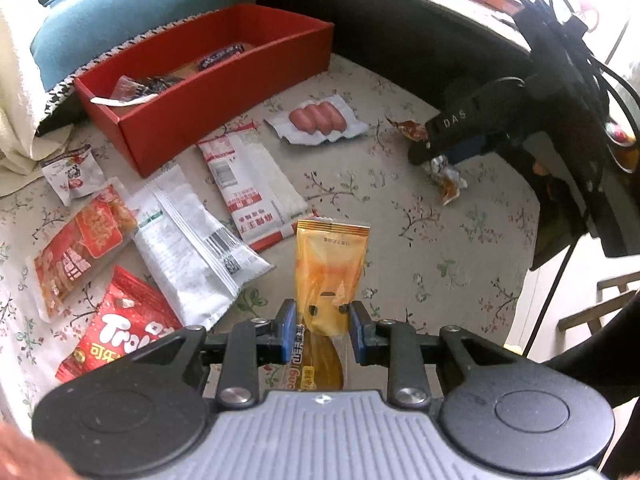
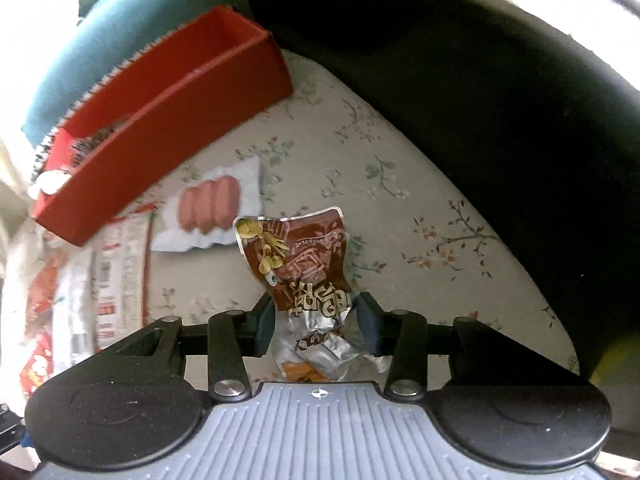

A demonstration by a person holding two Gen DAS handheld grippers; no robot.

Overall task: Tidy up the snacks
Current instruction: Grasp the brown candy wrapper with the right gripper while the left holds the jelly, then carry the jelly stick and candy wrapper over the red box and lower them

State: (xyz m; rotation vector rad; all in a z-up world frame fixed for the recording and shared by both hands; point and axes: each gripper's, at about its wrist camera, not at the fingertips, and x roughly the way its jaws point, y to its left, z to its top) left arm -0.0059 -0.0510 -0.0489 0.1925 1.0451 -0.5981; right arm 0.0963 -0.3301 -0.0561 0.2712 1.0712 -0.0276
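My left gripper is shut on a long yellow-orange snack packet, which sticks up above the floral cloth. My right gripper is shut on a crumpled brown and silver snack packet. In the left wrist view the right gripper appears at the right, its tips on that same brown and silver packet. A red box with a few dark wrappers inside lies at the back left; it also shows in the right wrist view.
A sausage pack lies beside the box, also seen from the right. Red-and-white packets, a white pouch, an orange bag and a red bag crowd the left. A teal cushion lies behind the box.
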